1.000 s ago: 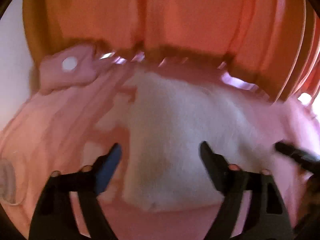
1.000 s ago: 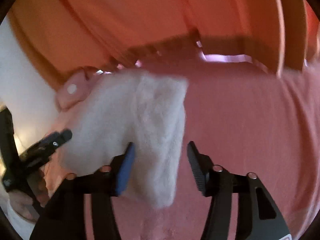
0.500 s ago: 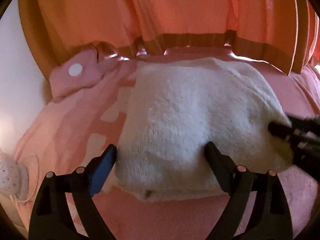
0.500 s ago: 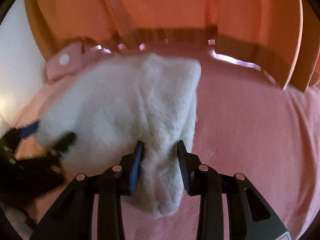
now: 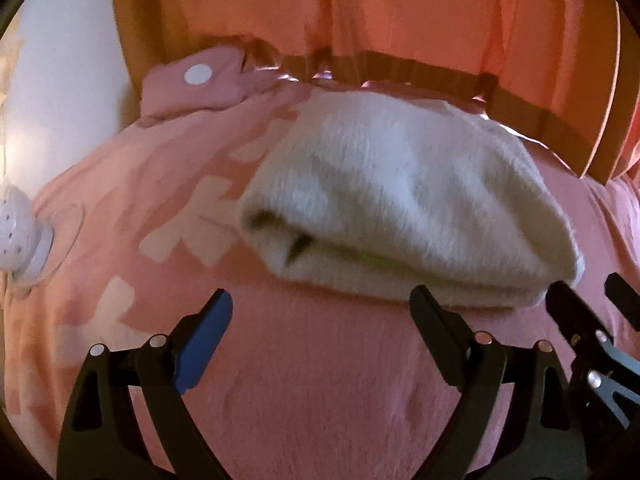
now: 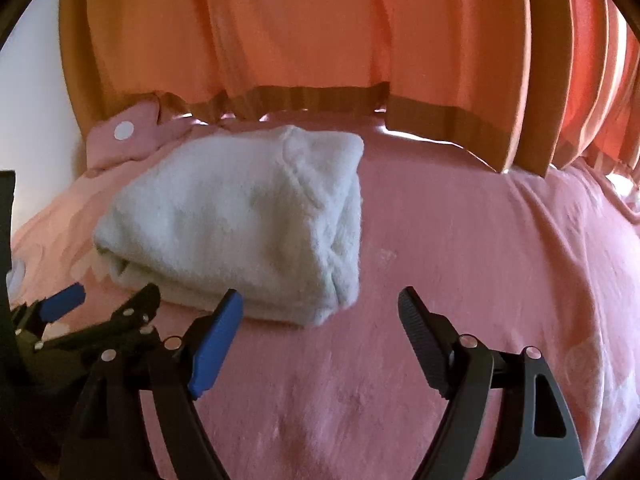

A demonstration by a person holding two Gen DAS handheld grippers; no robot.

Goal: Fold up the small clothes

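1. The white fleece garment (image 6: pixel 244 220) is being shown as a compact folded bundle lying on the pink bedspread (image 6: pixel 460 280), toward eleven o'clock of the right wrist view and at about one o'clock of the left wrist view.
2. The right gripper (image 6: pixel 320 332) is being held with its jaws spread wide and nothing between them; half a second ago those jaws were being closed on the garment's near edge, so a release is being indicated.
3. The left gripper (image 5: pixel 320 320) is likewise being held wide open and empty, just short of the bundle's near edge; the bundle, which was lying between its fingers half a second ago, is now being seen beyond them.
4. Both grippers are being drawn back toward six o'clock, clear of the cloth.
5. The fold of this piece is being judged as finished, since the layers are being seen stacked at the bundle's nine o'clock end and no loose flap is visible.
6. A pink spotted pillow (image 6: pixel 124 136) is being seen at ten o'clock, beneath the orange curtain (image 6: pixel 320 28).
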